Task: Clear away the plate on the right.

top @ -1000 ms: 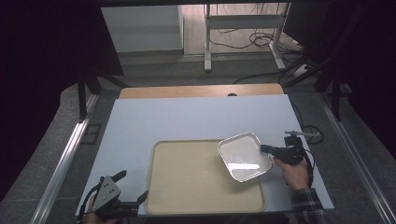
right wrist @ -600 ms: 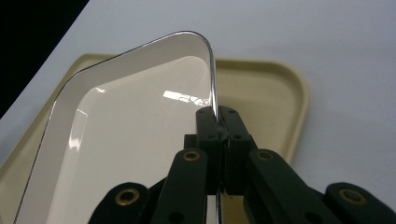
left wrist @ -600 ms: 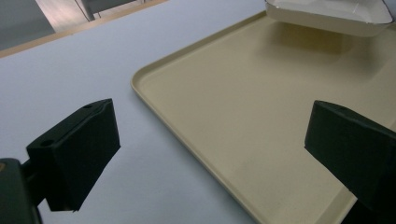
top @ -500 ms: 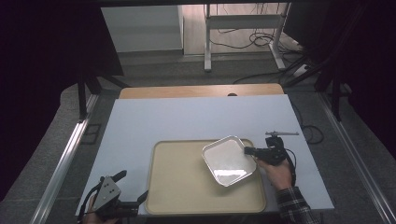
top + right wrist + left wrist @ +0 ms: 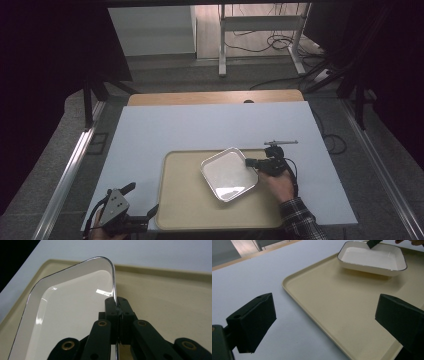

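On the white table [image 5: 150, 135], the right gripper [image 5: 251, 163] is pinching the hard, slippery white dish [image 5: 229, 174] by its thin rim, over the tan tray [image 5: 185, 205]; the left gripper [image 5: 145, 220] is sitting wide open.

White dish [image 5: 229, 173] w/ dark rim, beige tray [image 5: 185, 200], black tongs [image 5: 251, 162].
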